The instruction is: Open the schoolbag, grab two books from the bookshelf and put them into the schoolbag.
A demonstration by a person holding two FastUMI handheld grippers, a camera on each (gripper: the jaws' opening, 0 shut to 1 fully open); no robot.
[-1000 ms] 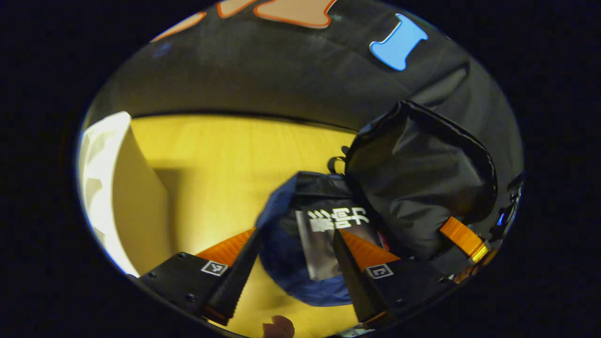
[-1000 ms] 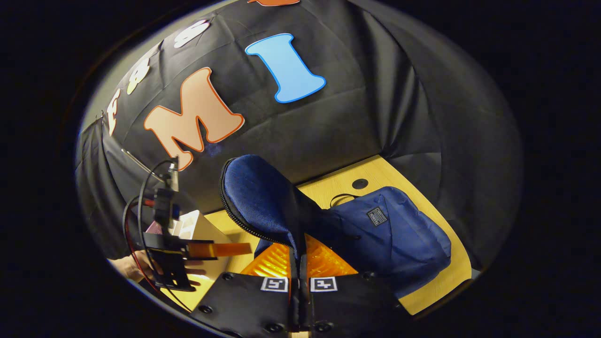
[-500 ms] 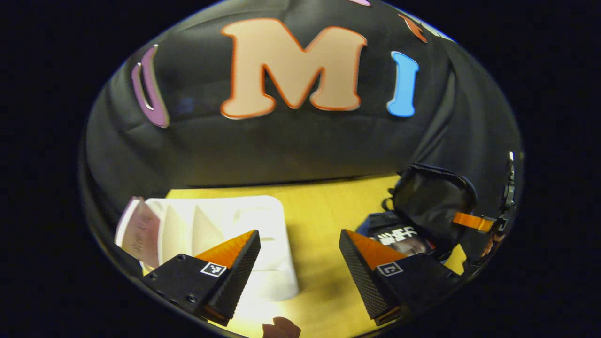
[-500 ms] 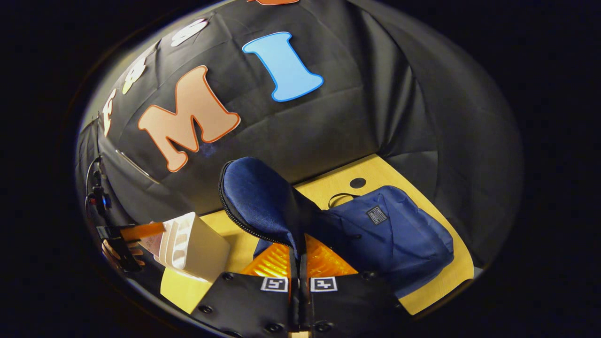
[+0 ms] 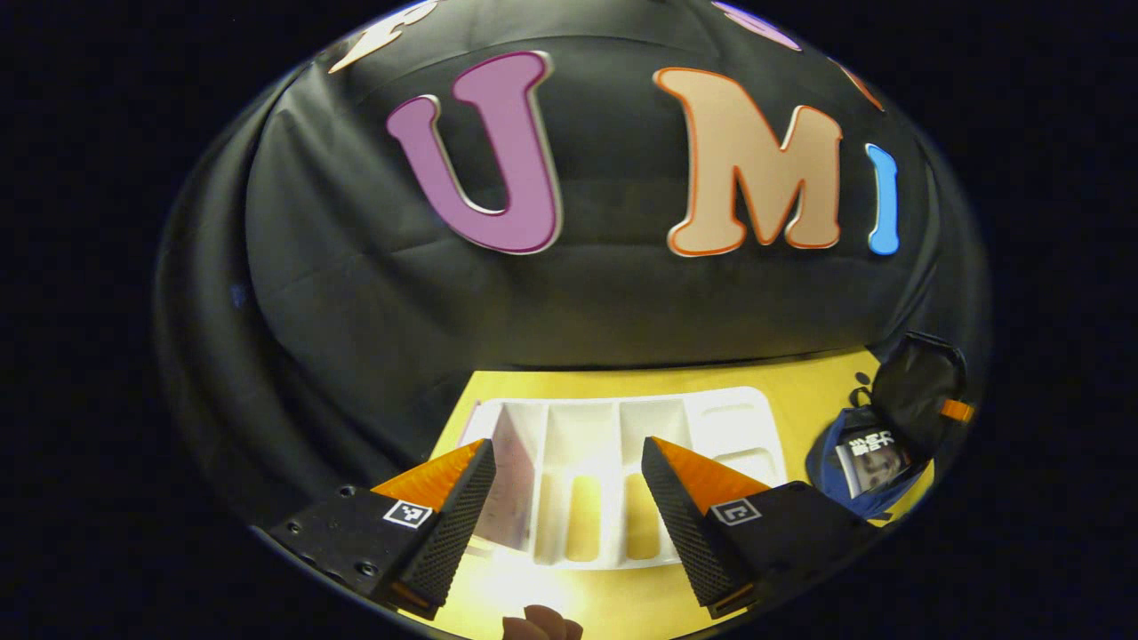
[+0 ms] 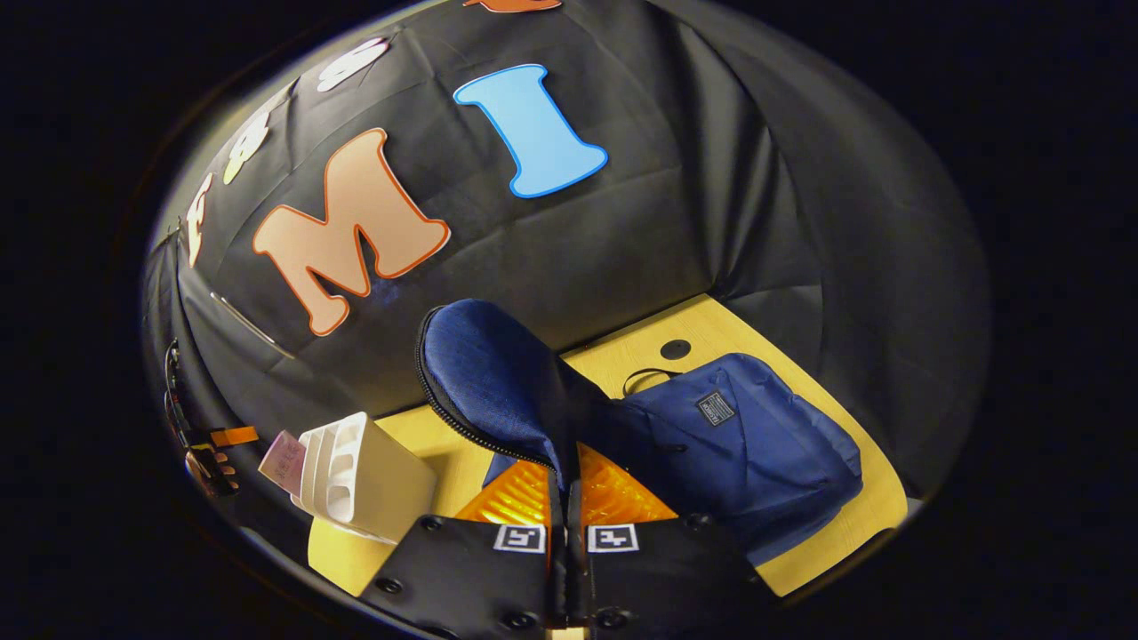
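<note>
Schoolbag (image 6: 756,444) is lying on the yellow worktop (image 6: 702,324). Its flap (image 6: 484,382) is being held up by the right tongs (image 6: 563,480), which are being squeezed shut on the flap's edge. In the left gripper view, one book (image 5: 871,453) is being shown inside the open bag, far off to the right side. So one book is judged to be in, and one more is being waited for.

The white bookshelf (image 5: 622,462) is sitting right in front of the left tongs (image 5: 566,444). These tongs are being held wide open, with nothing between them. The second book (image 5: 511,480), a pinkish one, is standing on its edge in the slot at the left end of the bookshelf. It is being seen a little to the left of the gap in the tongs, close by the left finger (image 5: 453,516). Its long side is running away from the tongs, toward the booth wall, and its thin edge is being turned toward them.

In the right gripper view, the bookshelf is being shown well apart from the bag, off to the left, with the pink book sticking out at its far end.

The left tongs are much nearer to that book, and the right tongs are being used on the flap. So the grab is judged to be a job for the left tongs. A small slide to the left is likely being called for, so that the thin edge is brought into the gap before the two flat sides are squeezed.
</note>
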